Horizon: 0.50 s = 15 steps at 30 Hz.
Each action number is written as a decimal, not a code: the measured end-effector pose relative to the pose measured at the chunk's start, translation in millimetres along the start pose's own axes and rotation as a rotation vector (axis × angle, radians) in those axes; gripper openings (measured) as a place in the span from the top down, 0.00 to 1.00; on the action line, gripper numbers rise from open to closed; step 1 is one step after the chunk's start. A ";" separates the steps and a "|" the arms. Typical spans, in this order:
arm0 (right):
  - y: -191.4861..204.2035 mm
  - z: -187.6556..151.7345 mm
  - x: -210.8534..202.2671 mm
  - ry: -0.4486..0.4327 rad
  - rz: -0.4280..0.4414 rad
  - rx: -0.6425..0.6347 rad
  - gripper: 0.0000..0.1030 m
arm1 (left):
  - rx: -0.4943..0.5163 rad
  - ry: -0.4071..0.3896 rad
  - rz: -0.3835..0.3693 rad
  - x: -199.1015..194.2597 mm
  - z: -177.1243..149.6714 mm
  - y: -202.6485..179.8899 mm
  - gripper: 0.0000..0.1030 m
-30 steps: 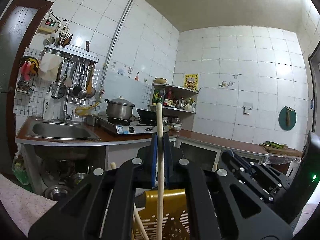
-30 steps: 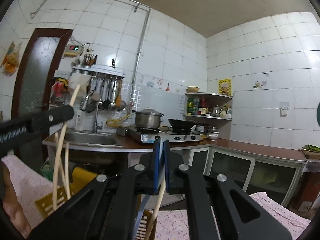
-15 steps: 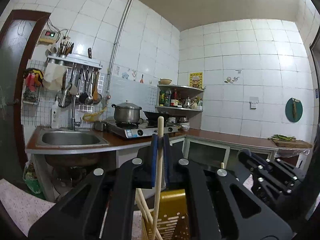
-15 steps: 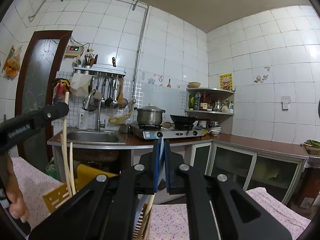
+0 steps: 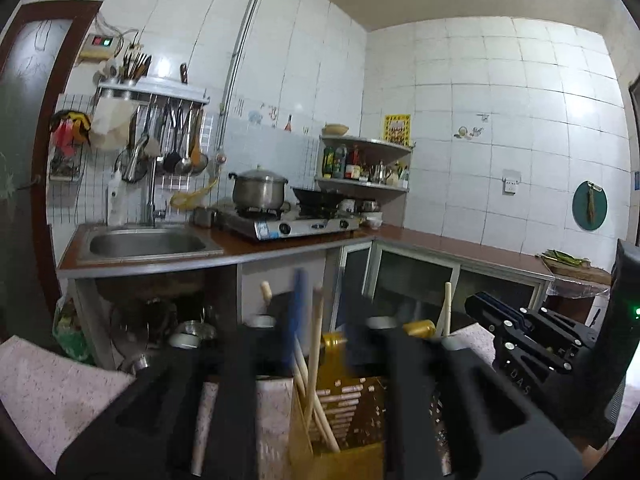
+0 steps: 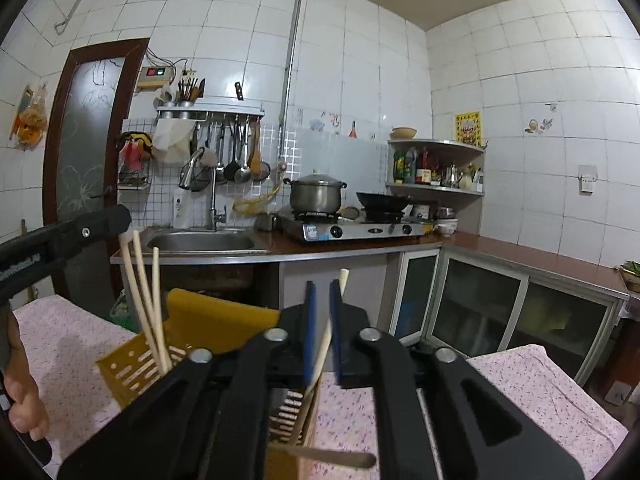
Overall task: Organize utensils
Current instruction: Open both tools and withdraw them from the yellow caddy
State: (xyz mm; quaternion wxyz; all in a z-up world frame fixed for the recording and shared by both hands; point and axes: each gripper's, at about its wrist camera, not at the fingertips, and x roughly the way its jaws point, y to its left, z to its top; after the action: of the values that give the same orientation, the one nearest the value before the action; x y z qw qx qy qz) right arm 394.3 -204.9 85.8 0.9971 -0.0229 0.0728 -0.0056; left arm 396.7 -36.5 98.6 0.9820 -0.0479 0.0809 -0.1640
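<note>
Your left gripper point(image 5: 318, 320) is released: blue pads apart, blurred, w/ a pale chopstick point(image 5: 314, 344) standing free in the gap, touching neither pad. That stick leans in the yellow slotted utensil holder point(image 5: 352, 396) w/ other sticks crossing it low down. Another stick point(image 5: 444, 308) pokes up at the holder's right side.

Your right gripper point(image 6: 322, 332) is also let go: jaws parted, a chopstick point(image 6: 320, 360) slanting thru the gap, lower end inside the holder point(image 6: 128, 364), top end above the right pad. Can't tell if it brushes a pad. Three more sticks point(image 6: 146, 300) stand in the holder's far-left part, just below the left gripper's arm.

The holder sits on a pink speckled cloth point(image 6: 520, 384).

Writing: the right gripper's body reads "DAS" point(image 5: 518, 384) in the left view; white lettering on the left gripper's arm point(image 6: 20, 270) is too blurred to read. The stove point(image 6: 352, 230) has a front label, illegible. A yellow poster point(image 6: 467, 128) hangs over the corner shelf, text unreadable. The wall box point(image 6: 154, 74) shows red & green lights.
</note>
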 end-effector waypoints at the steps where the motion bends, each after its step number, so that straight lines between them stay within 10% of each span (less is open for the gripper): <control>1: -0.4 3.1 -5.7 -0.006 -0.003 0.006 0.47 | -0.014 -0.005 0.018 -8.3 3.3 1.2 0.42; 15: -25.1 13.3 -107.2 0.045 -0.041 0.025 0.21 | -0.057 0.086 0.109 -122.0 6.7 21.2 0.05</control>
State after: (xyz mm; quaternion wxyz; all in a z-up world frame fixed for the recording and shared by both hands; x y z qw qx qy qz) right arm 289.9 -227.8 115.6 0.9951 -0.0119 0.0945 -0.0272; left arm 290.6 24.1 120.1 0.9833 -0.0645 0.1299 -0.1096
